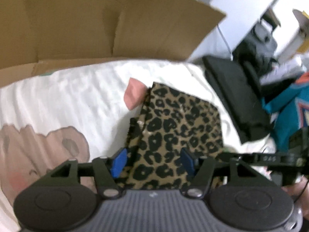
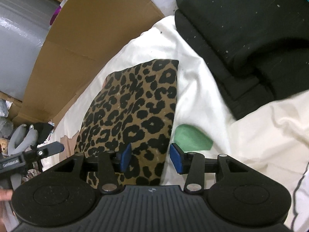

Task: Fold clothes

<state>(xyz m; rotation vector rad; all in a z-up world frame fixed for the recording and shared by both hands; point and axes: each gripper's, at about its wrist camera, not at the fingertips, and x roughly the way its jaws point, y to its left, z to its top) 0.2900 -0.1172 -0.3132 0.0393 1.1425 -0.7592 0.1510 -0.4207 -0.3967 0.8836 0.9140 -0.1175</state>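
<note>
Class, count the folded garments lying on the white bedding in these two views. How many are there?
2: the leopard-print garment in the middle, and the black garment beside it at the bedding's far right. Others may lie out of view.

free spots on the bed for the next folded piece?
Bare white bedding between the cardboard and the leopard-print garment; a narrower strip between that garment and the black folded stack. Crowded to the right of the black stack.

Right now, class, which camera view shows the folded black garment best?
The right wrist view: the black garment fills the upper right, sharp enough to show its stacked folds and lint specks. The left wrist view shows the black garment only as a blurred dark slab beside the leopard-print cloth.
</note>
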